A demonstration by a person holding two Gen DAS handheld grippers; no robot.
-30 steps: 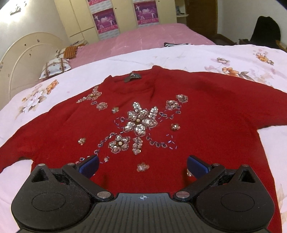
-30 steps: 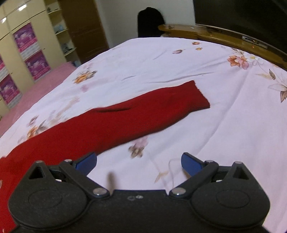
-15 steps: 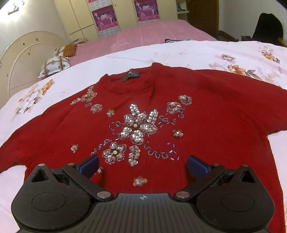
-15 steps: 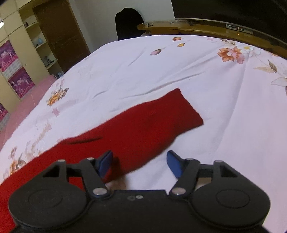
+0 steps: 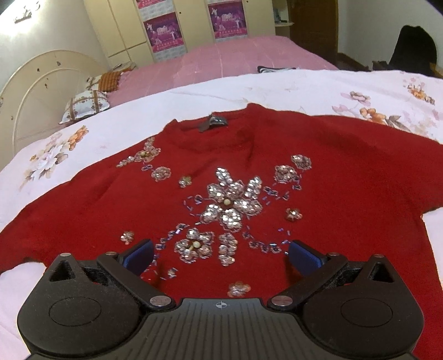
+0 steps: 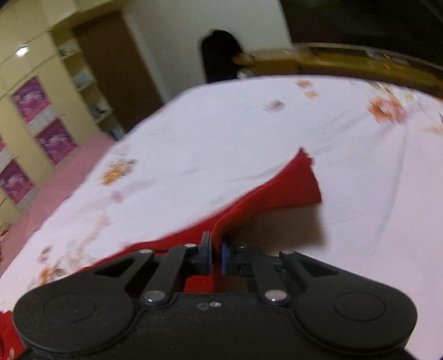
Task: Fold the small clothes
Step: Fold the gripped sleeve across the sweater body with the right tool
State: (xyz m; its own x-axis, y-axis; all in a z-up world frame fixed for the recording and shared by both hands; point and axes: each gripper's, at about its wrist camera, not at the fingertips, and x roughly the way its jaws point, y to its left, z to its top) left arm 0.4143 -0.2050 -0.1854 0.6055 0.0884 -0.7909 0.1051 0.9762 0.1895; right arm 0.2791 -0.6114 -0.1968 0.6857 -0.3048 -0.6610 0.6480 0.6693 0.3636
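Red sequinned sweater [image 5: 318,193] spread flat on floral bed sheet [image 5: 277,88]. Left gripper [image 5: 220,256] poised over lower front, fingers apart. Right gripper [image 6: 216,256] fingers clamped on sleeve [image 6: 279,191], cuff raised off sheet.

A bed with a white flowered sheet [image 5: 304,85] fills the foreground. Beyond its far edge lies a second bed under a pink cover [image 5: 235,55], with patterned pillows [image 5: 85,103] at its left end against a cream arched headboard [image 5: 36,91]. Cream wardrobes [image 5: 193,25] with purple posters [image 5: 164,33] line the back wall. A dark wooden door [image 5: 313,25] stands to their right, and a black shape [image 5: 415,48] rests by the white wall. A curved wooden bed frame [image 6: 346,59] borders the sheet's far edge in the right wrist view.
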